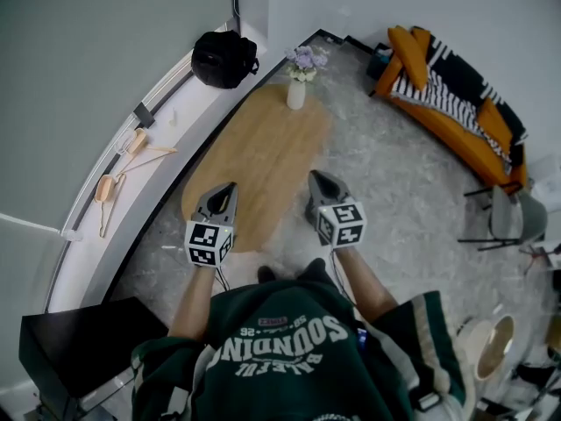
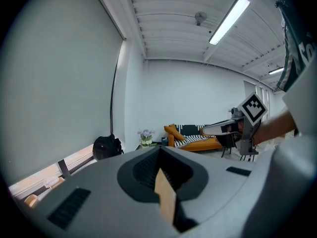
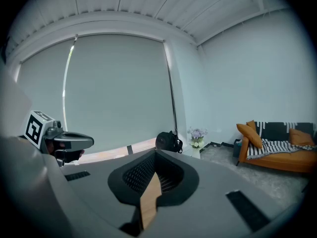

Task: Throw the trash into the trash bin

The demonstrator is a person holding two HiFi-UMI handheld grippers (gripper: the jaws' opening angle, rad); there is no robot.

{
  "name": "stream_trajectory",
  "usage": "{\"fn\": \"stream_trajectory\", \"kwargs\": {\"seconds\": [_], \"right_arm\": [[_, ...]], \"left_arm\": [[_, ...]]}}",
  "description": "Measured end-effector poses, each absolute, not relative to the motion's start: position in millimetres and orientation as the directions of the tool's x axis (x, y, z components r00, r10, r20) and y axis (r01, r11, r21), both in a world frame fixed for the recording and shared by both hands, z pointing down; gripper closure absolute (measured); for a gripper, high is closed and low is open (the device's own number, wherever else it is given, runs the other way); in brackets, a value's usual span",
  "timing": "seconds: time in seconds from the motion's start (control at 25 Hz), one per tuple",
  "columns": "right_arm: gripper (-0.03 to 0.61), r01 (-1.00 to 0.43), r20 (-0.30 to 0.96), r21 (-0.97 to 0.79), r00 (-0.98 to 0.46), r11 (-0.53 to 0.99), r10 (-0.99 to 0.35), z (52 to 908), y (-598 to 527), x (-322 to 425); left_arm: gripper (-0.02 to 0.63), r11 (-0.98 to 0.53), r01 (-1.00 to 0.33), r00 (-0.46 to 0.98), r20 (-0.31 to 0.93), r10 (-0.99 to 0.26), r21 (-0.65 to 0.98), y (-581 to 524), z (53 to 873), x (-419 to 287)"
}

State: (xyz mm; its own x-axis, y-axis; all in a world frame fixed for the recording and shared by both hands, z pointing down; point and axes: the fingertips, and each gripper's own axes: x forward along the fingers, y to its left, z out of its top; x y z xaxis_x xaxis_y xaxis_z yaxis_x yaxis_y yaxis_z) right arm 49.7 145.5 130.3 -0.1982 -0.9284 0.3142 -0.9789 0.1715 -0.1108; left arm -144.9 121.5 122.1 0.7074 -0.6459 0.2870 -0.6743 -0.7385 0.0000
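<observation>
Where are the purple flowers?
In the head view, the vase of purple flowers stands at the far end of the wooden table, just right of the black backpack.

An oval wooden table point(image 1: 263, 160) stands on grey speckled floor point(image 1: 394, 191), a flower vase point(image 1: 297, 93) at its far end, an orange sofa point(image 1: 456, 117) far right, a blind-covered window point(image 3: 119, 93) left, a strip light point(image 2: 229, 20) overhead.
</observation>
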Motion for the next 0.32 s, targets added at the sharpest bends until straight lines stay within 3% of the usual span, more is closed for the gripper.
{"fn": "stream_trajectory", "kwargs": {"seconds": [0.32], "right_arm": [[0.578,-0.979,0.323,-0.108,-0.201,0.175,-0.925,134.2,148.5,47.2]], "left_arm": [[0.615,-0.742,-0.670,0.713,0.292,-0.638,0.016,125.3,128.6,-140.9]]}}
